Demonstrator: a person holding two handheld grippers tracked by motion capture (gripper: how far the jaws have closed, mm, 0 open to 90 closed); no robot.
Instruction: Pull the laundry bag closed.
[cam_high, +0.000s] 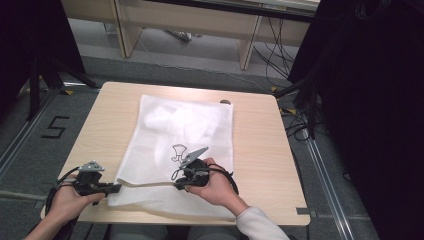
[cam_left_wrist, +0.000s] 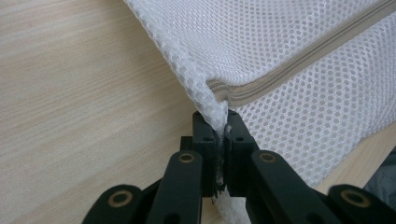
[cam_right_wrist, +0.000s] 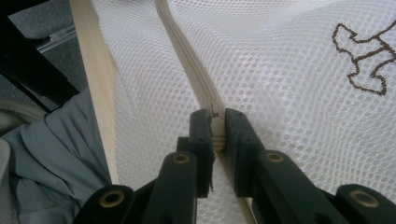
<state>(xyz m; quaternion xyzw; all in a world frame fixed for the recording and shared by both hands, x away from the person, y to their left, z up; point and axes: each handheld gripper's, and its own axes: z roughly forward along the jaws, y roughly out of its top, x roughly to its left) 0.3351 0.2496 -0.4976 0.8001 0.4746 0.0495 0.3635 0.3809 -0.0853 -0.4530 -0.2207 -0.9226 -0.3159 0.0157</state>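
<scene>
Lengthwise, the mesh bag runs from the table's near edge to its far edge.

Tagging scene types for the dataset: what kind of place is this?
Probably a lab or recording workspace, not a home: a small wooden table standing alone on grey carpet, black tripod legs beside it, loose cables on the floor and a taped floor marking.

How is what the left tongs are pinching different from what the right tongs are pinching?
The left tongs pinch the mesh bag at its corner, where the zipper ends; the right tongs pinch the zipper strip itself, farther along. The left tongs sit at the bag's edge over bare table; the right tongs sit over the mesh. Both are shut on the same bag.
</scene>
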